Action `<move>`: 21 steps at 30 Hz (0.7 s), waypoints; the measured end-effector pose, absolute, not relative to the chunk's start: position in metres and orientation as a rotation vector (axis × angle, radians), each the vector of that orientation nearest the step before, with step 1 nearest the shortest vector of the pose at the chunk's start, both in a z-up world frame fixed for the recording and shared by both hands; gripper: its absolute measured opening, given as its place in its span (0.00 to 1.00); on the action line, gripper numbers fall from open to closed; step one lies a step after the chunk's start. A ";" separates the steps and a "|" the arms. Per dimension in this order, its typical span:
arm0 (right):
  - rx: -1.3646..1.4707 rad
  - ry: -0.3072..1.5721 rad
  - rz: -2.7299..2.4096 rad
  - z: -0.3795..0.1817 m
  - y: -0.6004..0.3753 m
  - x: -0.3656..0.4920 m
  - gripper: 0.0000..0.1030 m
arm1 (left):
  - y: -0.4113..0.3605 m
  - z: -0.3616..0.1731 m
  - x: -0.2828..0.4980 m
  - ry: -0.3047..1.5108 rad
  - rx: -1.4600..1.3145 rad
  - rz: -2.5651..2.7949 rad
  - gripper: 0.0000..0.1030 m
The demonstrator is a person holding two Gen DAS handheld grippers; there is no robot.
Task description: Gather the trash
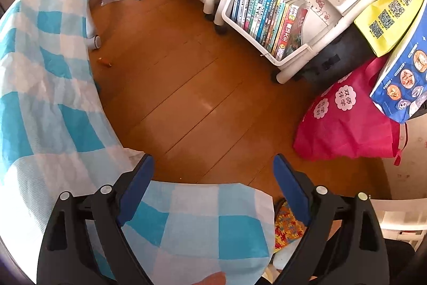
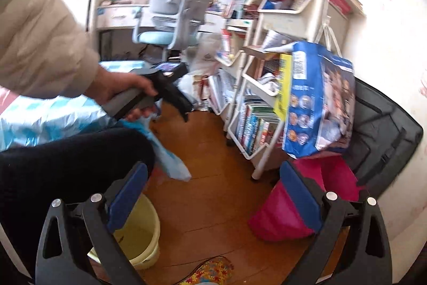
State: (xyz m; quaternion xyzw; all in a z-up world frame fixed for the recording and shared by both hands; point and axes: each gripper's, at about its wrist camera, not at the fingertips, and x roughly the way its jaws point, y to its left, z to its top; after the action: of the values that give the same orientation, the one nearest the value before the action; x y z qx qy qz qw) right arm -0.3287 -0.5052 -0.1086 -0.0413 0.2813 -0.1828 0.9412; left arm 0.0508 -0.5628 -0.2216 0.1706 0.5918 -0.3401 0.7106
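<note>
My left gripper (image 1: 213, 159) is open above the wooden floor (image 1: 186, 87) with nothing between its blue pads. Under it hangs a blue-and-white checked sheet (image 1: 194, 226), pinned by a finger (image 1: 210, 279) at the bottom edge, not by the jaws. A small orange scrap (image 1: 104, 62) lies on the floor by the checked cover (image 1: 40, 98). My right gripper (image 2: 213, 167) is open and empty above the floor. The right wrist view shows a hand (image 2: 120, 87) holding the left gripper (image 2: 173, 98), with the blue sheet (image 2: 165, 151) dangling from it. A yellow bucket (image 2: 149, 247) stands low left.
A white book cart (image 1: 267, 18) on wheels stands at the right, with a pink bag (image 1: 347, 130), a blue bag (image 2: 317, 98) and a black case (image 2: 381, 130) beside it. A grey desk chair (image 2: 173, 18) stands at the back. A dark-clothed leg (image 2: 66, 164) fills the left.
</note>
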 end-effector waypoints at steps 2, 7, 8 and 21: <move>-0.098 0.587 -0.361 -0.112 -0.503 -0.325 0.93 | -0.563 -0.220 0.049 1.303 0.397 -0.753 0.84; -0.095 0.592 -0.355 -0.113 -0.500 -0.323 0.93 | -0.566 -0.219 0.045 1.279 0.430 -0.744 0.84; -0.091 0.587 -0.355 -0.115 -0.501 -0.323 0.93 | -0.568 -0.219 0.044 1.269 0.448 -0.737 0.84; -0.040 0.566 -0.382 -0.112 -0.508 -0.328 0.93 | -0.584 -0.222 0.024 1.194 0.650 -0.726 0.84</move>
State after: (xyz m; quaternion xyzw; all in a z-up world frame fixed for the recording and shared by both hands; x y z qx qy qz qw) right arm -0.3281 -0.5080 -0.1125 -0.0194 0.2773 -0.1871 0.9422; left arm 0.0240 -0.5837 -0.2221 0.2937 0.5398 -0.3281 0.7174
